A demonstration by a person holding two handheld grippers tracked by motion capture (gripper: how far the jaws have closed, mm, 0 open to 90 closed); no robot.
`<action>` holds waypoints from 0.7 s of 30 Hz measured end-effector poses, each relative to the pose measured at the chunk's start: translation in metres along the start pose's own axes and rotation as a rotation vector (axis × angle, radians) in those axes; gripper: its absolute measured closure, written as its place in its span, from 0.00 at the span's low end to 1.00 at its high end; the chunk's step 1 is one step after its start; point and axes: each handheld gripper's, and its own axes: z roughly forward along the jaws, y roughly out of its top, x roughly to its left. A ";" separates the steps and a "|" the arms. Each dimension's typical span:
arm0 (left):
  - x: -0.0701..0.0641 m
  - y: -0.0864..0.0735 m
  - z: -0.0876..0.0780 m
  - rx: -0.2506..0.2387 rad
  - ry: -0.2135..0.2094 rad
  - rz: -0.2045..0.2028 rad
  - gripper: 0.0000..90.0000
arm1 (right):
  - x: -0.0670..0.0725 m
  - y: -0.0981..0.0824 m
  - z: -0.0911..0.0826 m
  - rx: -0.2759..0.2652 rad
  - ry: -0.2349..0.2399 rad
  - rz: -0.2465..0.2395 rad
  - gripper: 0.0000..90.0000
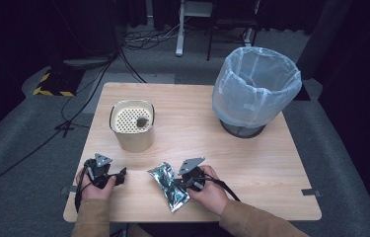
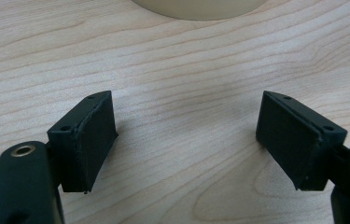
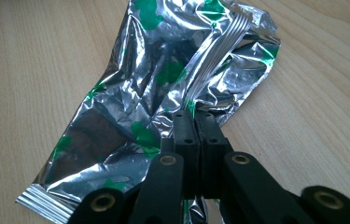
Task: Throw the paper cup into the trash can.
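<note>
Nearest the person, at the table's front edge, the right gripper (image 3: 194, 122) is clenched on the crumpled silver foil wrapper with green print (image 3: 163, 93), its black jaws pinched together over a fold in the wrapper's near side. The wrapper lies flat on the pale wooden table (image 1: 251, 163), its long axis running from the front edge away towards the left. The left gripper (image 1: 116, 176) rests well apart to the left, its jaws spread wide over bare wood. Farther back stands a cream cylindrical container with a perforated top (image 1: 132, 124); farthest, to the right, the dark waste bin lined with a translucent bag (image 1: 255, 89), probably where the wrapper goes, up and away from the right hand.
</note>
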 end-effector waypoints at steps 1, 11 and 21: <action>0.000 0.000 0.000 0.000 0.000 0.000 0.23 | 0.000 0.000 0.000 0.001 0.001 -0.002 1.00; 0.000 0.001 0.000 0.003 -0.001 0.001 0.22 | 0.000 0.006 -0.016 -0.054 0.013 -0.005 1.00; 0.000 0.002 0.002 0.004 -0.005 -0.002 0.20 | -0.009 0.022 -0.054 -0.129 -0.020 -0.007 1.00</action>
